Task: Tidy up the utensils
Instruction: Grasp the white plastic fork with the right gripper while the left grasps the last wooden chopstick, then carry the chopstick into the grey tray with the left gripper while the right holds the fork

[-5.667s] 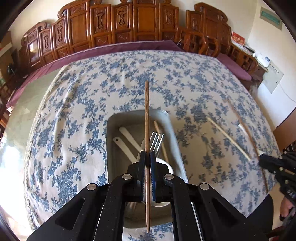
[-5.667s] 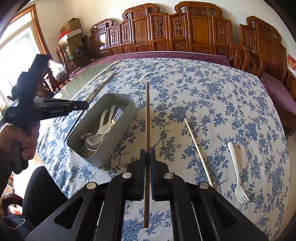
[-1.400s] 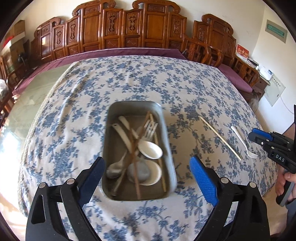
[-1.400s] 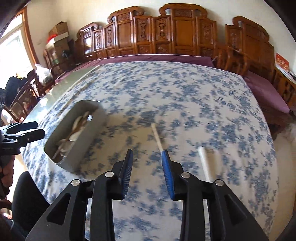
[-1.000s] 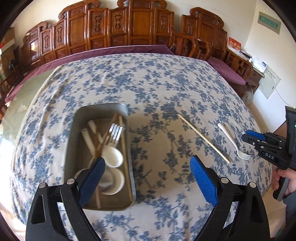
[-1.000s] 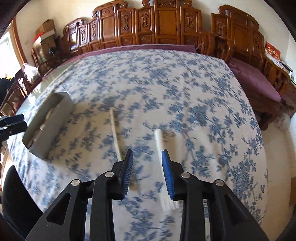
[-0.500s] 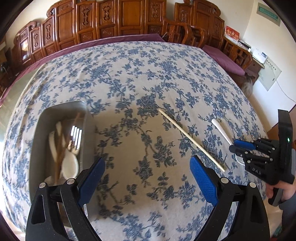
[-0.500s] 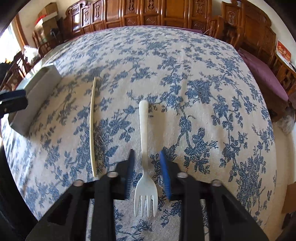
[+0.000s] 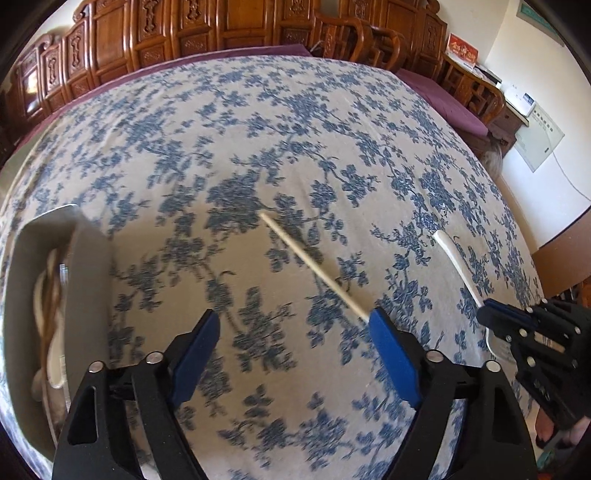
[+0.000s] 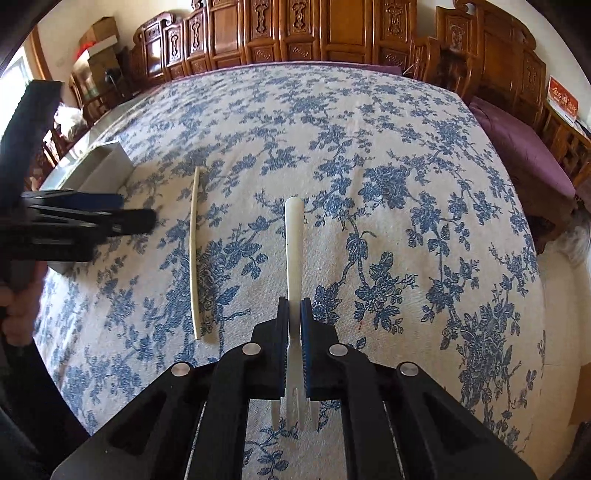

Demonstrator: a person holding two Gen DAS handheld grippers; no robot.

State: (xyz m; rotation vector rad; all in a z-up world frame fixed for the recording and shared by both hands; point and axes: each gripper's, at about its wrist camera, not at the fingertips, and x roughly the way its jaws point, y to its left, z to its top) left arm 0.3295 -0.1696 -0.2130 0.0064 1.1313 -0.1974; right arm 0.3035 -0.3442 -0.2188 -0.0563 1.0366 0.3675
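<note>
The right gripper (image 10: 294, 314) is seen clamped on the neck of a white plastic fork (image 10: 293, 236), whose handle points away along the blue-flowered cream tablecloth (image 10: 369, 147) while its tines show beneath the blue finger pads (image 10: 306, 332). In the left wrist view the same gripper (image 9: 491, 314) is found at the right edge, with the fork's handle (image 9: 458, 262) running up and left from it. A pale, slender single chopstick (image 10: 193, 254) is laid on the cloth just left of the fork, apart from it.

The left gripper (image 9: 291, 347) is held with its jaws wide apart and nothing between them; the near end of the chopstick (image 9: 314, 269) is hidden behind the tip of its right pad. At the left edge, a grey rectangular metal tray (image 9: 88, 266) is seen, in which white spoons and brown chopsticks are lying, blurred. Carved brown wooden chairs (image 10: 295, 33) are ranged along the table's far side.
</note>
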